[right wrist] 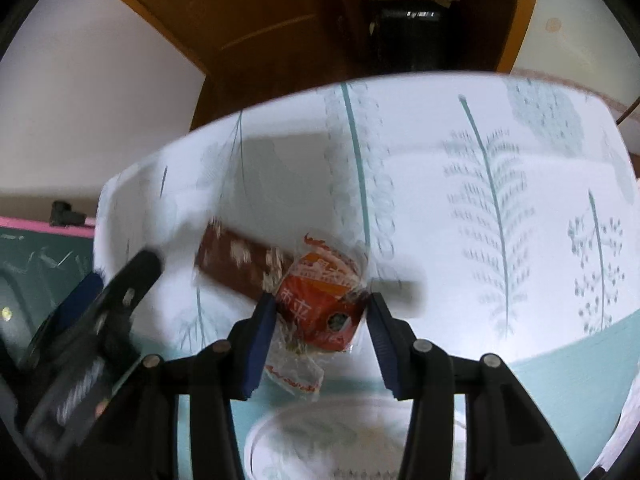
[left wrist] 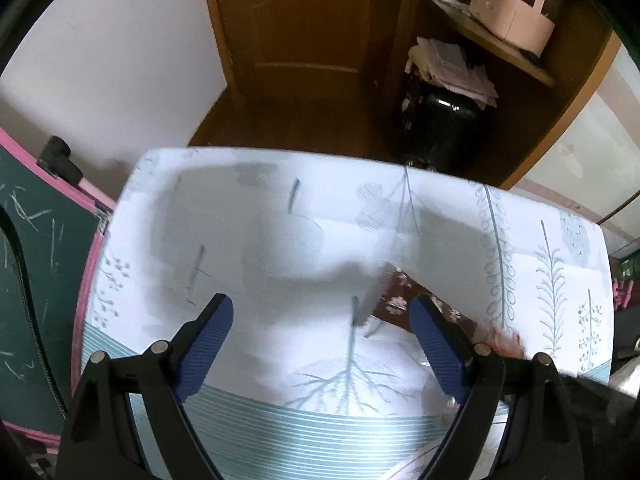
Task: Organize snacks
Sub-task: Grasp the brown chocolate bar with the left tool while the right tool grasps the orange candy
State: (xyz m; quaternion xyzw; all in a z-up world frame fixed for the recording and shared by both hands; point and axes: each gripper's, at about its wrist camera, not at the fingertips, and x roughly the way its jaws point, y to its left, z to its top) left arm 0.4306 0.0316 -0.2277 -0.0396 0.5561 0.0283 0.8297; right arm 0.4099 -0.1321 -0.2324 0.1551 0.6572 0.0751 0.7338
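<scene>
**A:** Leaf-printed cloth covers the surface (right wrist: 500,168), pale with a teal striped band along the near edge. What sits closest to the right-hand camera?

**B:** A white round dish (right wrist: 352,440), blurred, at the very bottom of that view, just under the right tool (right wrist: 320,312). Between its blue pads is a red snack packet (right wrist: 320,300) in clear crinkled wrapping. The jaws stand partly closed around it, but whether the pads actually press on the wrapper I cannot tell; a small gap seems to show on the right side.

**A:** And just beyond it?

**B:** A brown snack bar (right wrist: 236,260) with pale lettering lies flat on the cloth, its near end touching or tucked behind the red packet. The left tool (left wrist: 324,320) hangs wide open over bare cloth with nothing between its pads; the same bar shows just past its right finger.

**A:** Farther back?

**B:** A green chalkboard (left wrist: 32,264) with a pink frame left of the surface, then a wooden door (left wrist: 288,28), a dark glossy jar (left wrist: 444,120) with stacked papers on top, and a pink box (left wrist: 512,16) on a shelf.

**A:** So which step is this?

**B:** I'd judge it the pick-up of the red packet, early in the sorting, since both snacks are loose on the cloth. Next the right tool needs to clamp firmly without the slippery wrapper sliding out, then carry it, likely to the dish. The left tool looks placed to take the bar.
</scene>
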